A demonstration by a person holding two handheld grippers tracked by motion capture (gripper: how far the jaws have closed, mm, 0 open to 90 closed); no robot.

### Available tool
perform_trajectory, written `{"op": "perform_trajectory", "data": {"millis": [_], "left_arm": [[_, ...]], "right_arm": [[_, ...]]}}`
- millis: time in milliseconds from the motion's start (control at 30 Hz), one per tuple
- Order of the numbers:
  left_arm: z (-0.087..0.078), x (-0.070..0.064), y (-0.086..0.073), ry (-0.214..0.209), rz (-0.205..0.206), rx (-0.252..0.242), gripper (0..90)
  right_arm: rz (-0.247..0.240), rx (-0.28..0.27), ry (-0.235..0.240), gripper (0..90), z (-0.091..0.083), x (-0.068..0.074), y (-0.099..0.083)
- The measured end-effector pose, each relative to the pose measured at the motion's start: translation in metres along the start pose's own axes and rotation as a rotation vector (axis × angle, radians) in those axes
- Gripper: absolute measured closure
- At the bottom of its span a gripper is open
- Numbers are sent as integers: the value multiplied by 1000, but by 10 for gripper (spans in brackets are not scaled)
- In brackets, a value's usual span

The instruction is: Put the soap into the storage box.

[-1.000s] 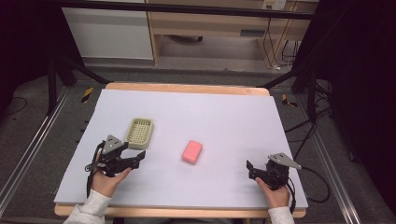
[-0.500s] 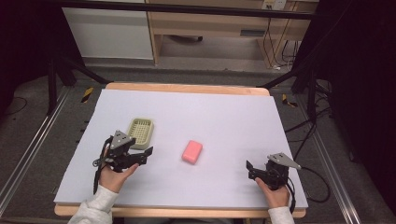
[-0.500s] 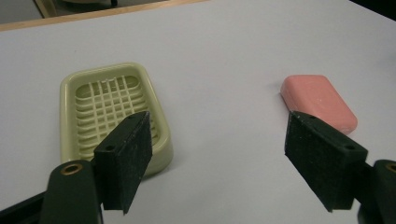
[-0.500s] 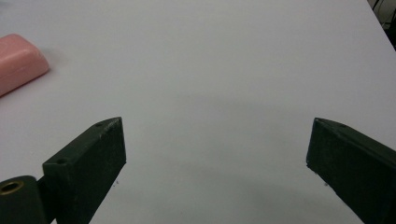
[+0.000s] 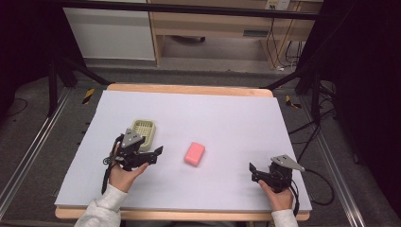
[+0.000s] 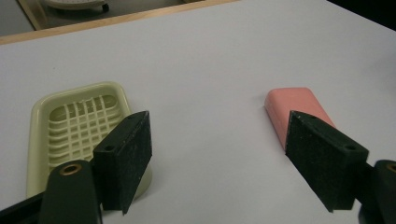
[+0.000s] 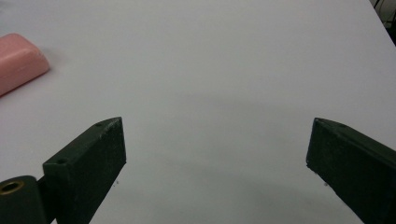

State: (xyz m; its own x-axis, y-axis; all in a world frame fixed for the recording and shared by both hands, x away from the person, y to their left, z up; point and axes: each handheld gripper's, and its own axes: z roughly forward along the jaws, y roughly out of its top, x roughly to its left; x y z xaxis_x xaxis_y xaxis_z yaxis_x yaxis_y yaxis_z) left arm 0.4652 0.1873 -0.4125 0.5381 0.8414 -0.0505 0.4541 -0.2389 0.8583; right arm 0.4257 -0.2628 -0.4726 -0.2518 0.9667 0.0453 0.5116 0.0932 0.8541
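Note:
A pink soap bar (image 5: 195,153) lies near the middle of the white table (image 5: 227,118); it also appears as the pink bar (image 6: 292,109) and at the left edge as the bar (image 7: 18,60). A pale green slatted soap dish (image 5: 144,131) sits to its left, seen closer as the dish (image 6: 77,126). My left gripper (image 5: 153,153) is open, just in front of the dish and left of the bar, holding nothing. Wide open over bare table near the front right corner is my right gripper (image 5: 254,170).
The table's wooden edge (image 5: 189,90) runs along the far side. Beyond it stand a wooden shelf unit (image 5: 213,28) and a white cabinet (image 5: 108,33). Cables (image 5: 317,189) trail off the right side.
My left gripper has moved right and forward, from the table's front left to just in front of the soap dish, nearer the pink bar. The right gripper has stayed put.

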Motion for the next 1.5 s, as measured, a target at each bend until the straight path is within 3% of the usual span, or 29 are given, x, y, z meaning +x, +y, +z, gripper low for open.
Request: {"op": "perform_trajectory", "data": {"millis": [1500], "left_arm": [[43, -45, 21, -65, 45, 63, 232]], "right_arm": [[3, 14, 18, 53, 2, 1, 0]]}}
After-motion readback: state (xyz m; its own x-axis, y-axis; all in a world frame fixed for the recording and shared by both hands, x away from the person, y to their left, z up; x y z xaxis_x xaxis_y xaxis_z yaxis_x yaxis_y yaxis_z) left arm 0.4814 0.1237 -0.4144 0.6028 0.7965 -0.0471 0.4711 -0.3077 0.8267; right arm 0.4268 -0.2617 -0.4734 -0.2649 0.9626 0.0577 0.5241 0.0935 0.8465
